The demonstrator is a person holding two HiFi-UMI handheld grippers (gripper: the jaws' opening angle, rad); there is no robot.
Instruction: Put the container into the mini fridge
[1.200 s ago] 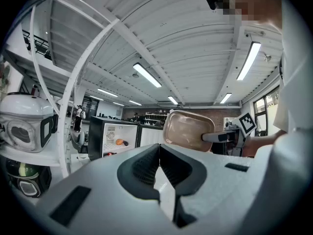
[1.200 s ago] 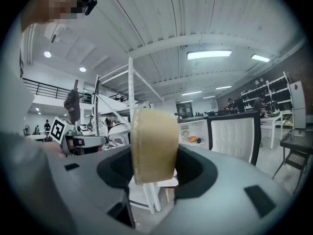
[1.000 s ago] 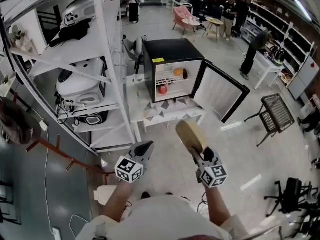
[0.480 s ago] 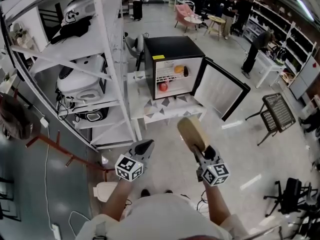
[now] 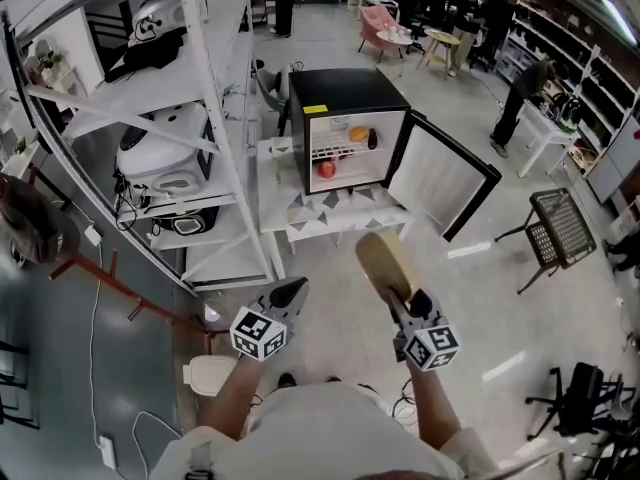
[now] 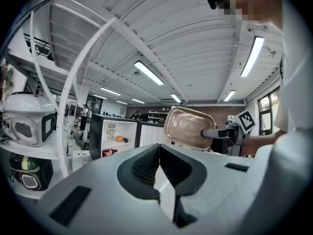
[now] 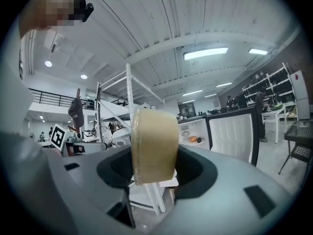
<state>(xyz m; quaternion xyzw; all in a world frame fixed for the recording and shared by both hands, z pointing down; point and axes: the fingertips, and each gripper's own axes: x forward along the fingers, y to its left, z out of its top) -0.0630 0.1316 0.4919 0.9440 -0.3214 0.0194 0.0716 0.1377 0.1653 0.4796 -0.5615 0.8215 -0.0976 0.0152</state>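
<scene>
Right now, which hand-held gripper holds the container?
The right hand-held gripper, clamped on the tan container; the left hand-held gripper is shut, empty.

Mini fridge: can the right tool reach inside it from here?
Probably not yet: the mini fridge stands well ahead of the right tool holding the container. Its door is open, so the way looks free.

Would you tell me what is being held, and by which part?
The right gripper holds the tan container by its near end; the left gripper is shut on nothing.
</scene>
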